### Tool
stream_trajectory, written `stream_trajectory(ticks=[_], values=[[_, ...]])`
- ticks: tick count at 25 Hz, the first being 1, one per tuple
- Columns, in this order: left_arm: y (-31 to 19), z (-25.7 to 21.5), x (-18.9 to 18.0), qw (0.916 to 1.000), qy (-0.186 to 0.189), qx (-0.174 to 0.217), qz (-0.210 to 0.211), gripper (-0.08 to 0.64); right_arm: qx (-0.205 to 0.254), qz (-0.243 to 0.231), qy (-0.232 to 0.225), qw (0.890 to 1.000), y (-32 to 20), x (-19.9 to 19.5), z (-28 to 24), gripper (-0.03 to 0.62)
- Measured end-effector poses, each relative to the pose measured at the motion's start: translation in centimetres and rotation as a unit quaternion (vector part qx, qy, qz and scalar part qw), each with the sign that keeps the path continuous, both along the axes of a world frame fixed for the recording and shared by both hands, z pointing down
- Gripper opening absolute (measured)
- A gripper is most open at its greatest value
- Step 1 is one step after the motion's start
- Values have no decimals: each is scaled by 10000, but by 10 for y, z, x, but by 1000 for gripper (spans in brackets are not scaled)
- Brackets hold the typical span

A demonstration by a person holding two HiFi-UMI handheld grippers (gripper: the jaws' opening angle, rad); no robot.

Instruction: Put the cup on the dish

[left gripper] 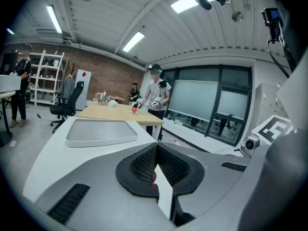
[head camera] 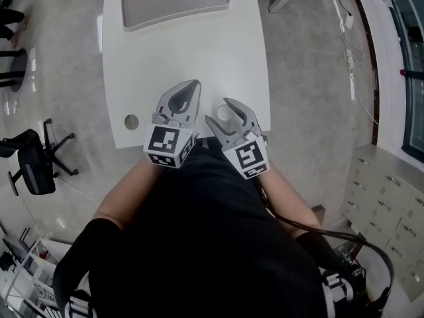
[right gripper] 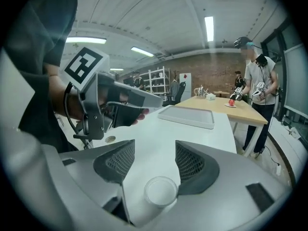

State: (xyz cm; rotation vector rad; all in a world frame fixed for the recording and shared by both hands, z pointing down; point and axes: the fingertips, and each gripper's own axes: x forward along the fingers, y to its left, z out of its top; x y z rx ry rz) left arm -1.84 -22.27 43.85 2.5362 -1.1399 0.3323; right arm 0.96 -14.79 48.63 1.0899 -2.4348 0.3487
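White tabletop [head camera: 185, 52] runs away from you over a pale, glossy floor. The dish [head camera: 175, 2], a shallow grey tray with a raised white rim, lies at the tabletop's far end and is empty. The cup [head camera: 226, 114], small, pale and upright, stands on the tabletop well apart from the dish, at the edge nearest you. The right gripper view shows its inside empty.

Your right gripper [head camera: 217, 109] has its jaws wide apart with the cup between them, set back from the tips and close against the jaw on that view's right. Contact there cannot be confirmed.

Your left gripper [head camera: 191, 88], just beside it and equally far from the dish, has its jaws closed tip to tip.
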Motion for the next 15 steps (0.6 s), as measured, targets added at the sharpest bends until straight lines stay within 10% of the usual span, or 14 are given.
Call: stream_trajectory(ticks=[15], values=[[-4,53,-3,9985,-255,-375,-303,3,-625,-473,520,9956,2,12,112,259]])
